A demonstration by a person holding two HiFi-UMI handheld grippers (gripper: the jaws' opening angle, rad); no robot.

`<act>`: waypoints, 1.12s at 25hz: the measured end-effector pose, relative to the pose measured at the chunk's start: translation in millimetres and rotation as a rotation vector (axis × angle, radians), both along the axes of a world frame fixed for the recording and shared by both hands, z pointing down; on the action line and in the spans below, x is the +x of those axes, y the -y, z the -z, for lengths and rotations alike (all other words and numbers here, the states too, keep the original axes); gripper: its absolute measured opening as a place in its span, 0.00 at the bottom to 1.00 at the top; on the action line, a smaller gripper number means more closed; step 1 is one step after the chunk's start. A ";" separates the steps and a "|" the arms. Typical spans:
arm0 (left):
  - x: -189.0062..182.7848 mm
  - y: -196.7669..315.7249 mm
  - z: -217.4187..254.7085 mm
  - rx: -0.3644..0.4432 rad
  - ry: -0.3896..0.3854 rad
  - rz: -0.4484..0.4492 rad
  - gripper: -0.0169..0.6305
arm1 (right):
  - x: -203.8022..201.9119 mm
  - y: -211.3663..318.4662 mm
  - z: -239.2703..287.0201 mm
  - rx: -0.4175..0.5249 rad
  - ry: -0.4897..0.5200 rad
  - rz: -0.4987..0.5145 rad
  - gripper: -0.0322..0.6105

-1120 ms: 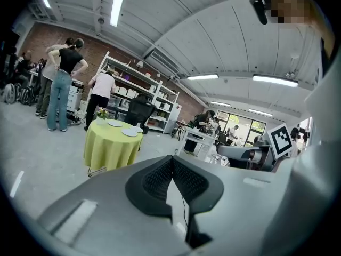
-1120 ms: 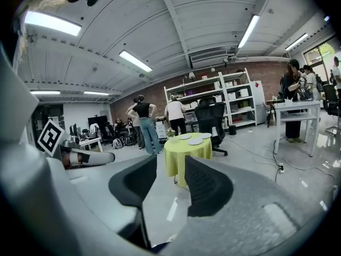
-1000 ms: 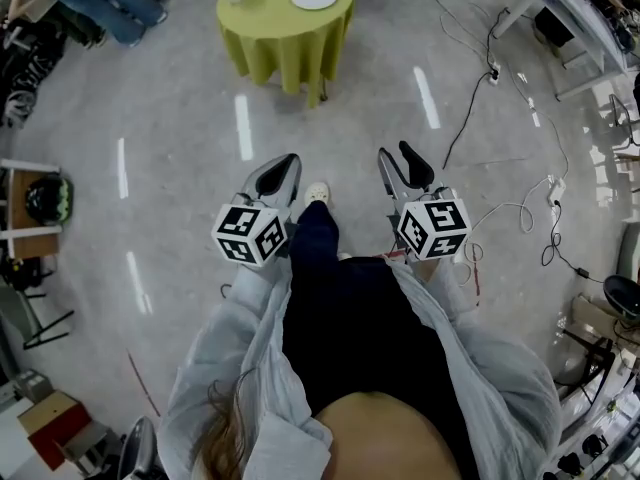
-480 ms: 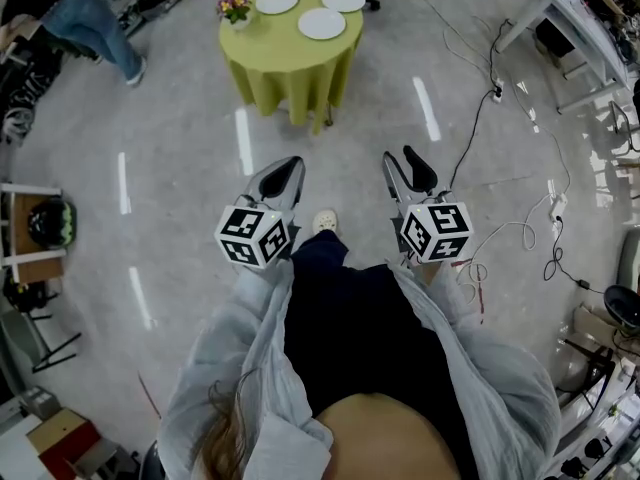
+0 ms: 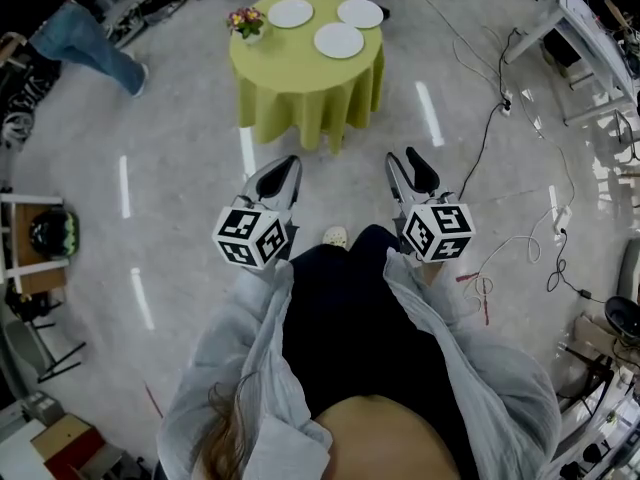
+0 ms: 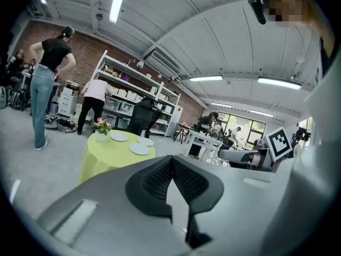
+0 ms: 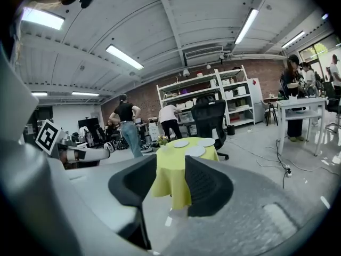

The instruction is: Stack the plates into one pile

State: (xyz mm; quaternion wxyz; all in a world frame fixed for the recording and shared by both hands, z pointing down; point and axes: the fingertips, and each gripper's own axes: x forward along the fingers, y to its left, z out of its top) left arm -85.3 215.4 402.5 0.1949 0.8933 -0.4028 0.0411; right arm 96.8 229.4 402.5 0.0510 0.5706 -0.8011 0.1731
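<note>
A round table [image 5: 300, 83] under a yellow-green cloth stands ahead of me on the grey floor. Three white plates lie apart on it: one at the back left [image 5: 291, 13], one at the back right [image 5: 360, 13], one nearer me [image 5: 339, 40]. The left gripper view shows the same plates [image 6: 139, 149] and table [image 6: 104, 156] off to the left. My left gripper [image 5: 284, 171] [image 6: 171, 161] is shut and empty, well short of the table. My right gripper [image 5: 406, 162] [image 7: 170, 170] is open, holds nothing, and frames the table [image 7: 169, 179] and plates [image 7: 195, 151] between its jaws.
A small pot of flowers [image 5: 248, 23] stands at the table's left rim. A person in jeans [image 5: 90, 33] is at the far left. Cables [image 5: 490, 118] run over the floor on the right, beside a white desk [image 5: 590, 28]. A black office chair [image 7: 209, 119] stands behind the table.
The table with its plates has come nearer and lower in the head view as I walk toward it. Both grippers keep their pose in front of me.
</note>
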 end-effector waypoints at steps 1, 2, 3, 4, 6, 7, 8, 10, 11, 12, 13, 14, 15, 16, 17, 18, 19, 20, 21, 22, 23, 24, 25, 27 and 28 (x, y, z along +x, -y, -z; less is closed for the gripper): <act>-1.4 -1.8 -3.2 -0.012 -0.005 0.001 0.05 | -1.8 0.0 -2.8 -0.012 -0.001 0.004 0.31; -2.6 -4.0 -6.8 -0.024 -0.007 -0.001 0.05 | -3.2 0.1 -4.9 -0.022 0.000 0.006 0.31; -4.5 -5.6 -10.8 -0.035 -0.006 -0.002 0.05 | -4.7 0.6 -6.3 -0.030 0.003 0.007 0.31; -7.3 -6.2 -14.8 -0.047 -0.003 0.001 0.05 | -6.3 1.3 -7.2 -0.035 0.006 0.008 0.31; -13.8 -5.5 -22.0 -0.066 -0.005 0.020 0.05 | -9.0 2.4 -9.6 -0.043 0.003 0.014 0.31; -16.5 -4.9 -24.7 -0.073 -0.011 0.031 0.05 | -9.8 2.9 -11.7 -0.049 -0.001 0.017 0.31; -18.5 -4.1 -26.7 -0.079 -0.018 0.040 0.05 | -10.6 4.0 -14.1 -0.056 -0.004 0.021 0.31; -20.8 -1.4 -28.9 -0.083 -0.026 0.050 0.05 | -12.5 7.4 -17.7 -0.068 -0.005 0.031 0.31; -20.9 0.6 -29.1 -0.083 -0.028 0.053 0.05 | -12.8 10.1 -18.1 -0.070 -0.006 0.035 0.31; -20.4 3.2 -28.6 -0.080 -0.029 0.055 0.05 | -12.4 13.9 -17.6 -0.069 -0.008 0.038 0.31; -19.6 6.4 -27.8 -0.076 -0.030 0.057 0.05 | -11.9 18.6 -16.6 -0.067 -0.009 0.042 0.31; -19.0 9.7 -27.3 -0.074 -0.029 0.061 0.05 | -11.6 23.8 -15.8 -0.066 -0.008 0.048 0.31; -18.9 13.4 -27.4 -0.074 -0.028 0.069 0.05 | -11.8 29.2 -15.2 -0.066 -0.007 0.056 0.31; -19.1 17.5 -27.9 -0.076 -0.026 0.078 0.05 | -12.1 34.6 -15.0 -0.067 -0.007 0.064 0.31; -19.5 22.1 -28.5 -0.080 -0.025 0.087 0.05 | -12.7 40.2 -14.8 -0.067 -0.006 0.070 0.31; -19.9 27.2 -29.0 -0.083 -0.023 0.093 0.05 | -13.2 46.1 -14.5 -0.065 -0.005 0.074 0.31; -20.1 32.9 -29.5 -0.084 -0.020 0.096 0.05 | -13.4 52.5 -14.4 -0.063 -0.002 0.075 0.31; -19.6 39.5 -30.1 -0.085 -0.016 0.096 0.05 | -13.0 59.6 -14.6 -0.061 0.002 0.074 0.31; -18.3 46.7 -30.8 -0.086 -0.011 0.093 0.05 | -12.0 67.3 -15.3 -0.060 0.005 0.073 0.31; -16.3 54.3 -31.5 -0.085 -0.006 0.089 0.05 | -10.2 75.2 -16.6 -0.061 0.007 0.073 0.31; -13.9 62.2 -31.7 -0.084 -0.001 0.085 0.05 | -7.8 83.2 -18.3 -0.064 0.006 0.073 0.32; -11.5 70.9 -31.1 -0.082 0.004 0.083 0.05 | -4.6 91.5 -19.7 -0.067 0.007 0.072 0.32; -8.8 80.5 -29.5 -0.080 0.008 0.082 0.05 | -0.5 100.5 -20.3 -0.070 0.010 0.068 0.32; -1.6 101.0 -24.7 -0.071 0.015 0.075 0.05 | 9.1 120.0 -18.9 -0.069 0.019 0.053 0.32; 2.5 111.4 -22.7 -0.066 0.018 0.067 0.05 | 13.4 130.1 -18.2 -0.066 0.019 0.047 0.32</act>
